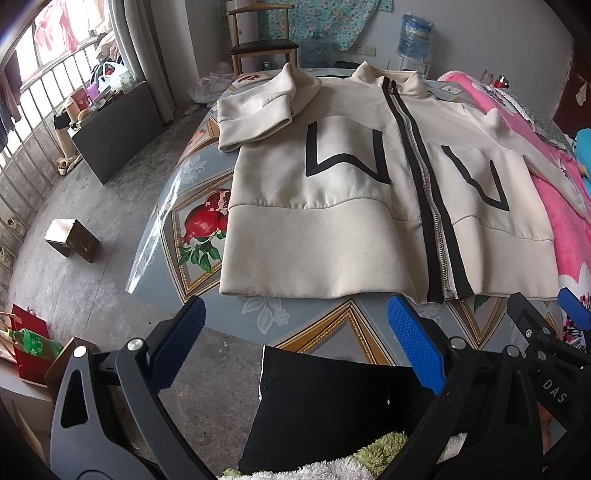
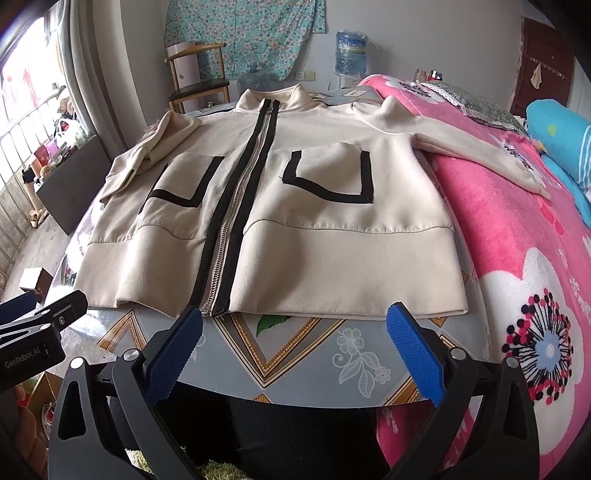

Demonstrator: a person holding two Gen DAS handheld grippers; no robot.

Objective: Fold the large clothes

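Note:
A cream zip-up jacket with black trim lies front-up on the patterned table, hem toward me. It also shows in the right wrist view. Its left sleeve is folded in over the chest; its right sleeve stretches out over the pink blanket. My left gripper is open and empty, just in front of the hem's left half. My right gripper is open and empty, in front of the hem near the zipper's bottom. The right gripper also shows in the left wrist view.
A bed with a pink flowered blanket adjoins the table on the right. A wooden chair and a water bottle stand behind the table. A dark cabinet and a small box are on the floor at left.

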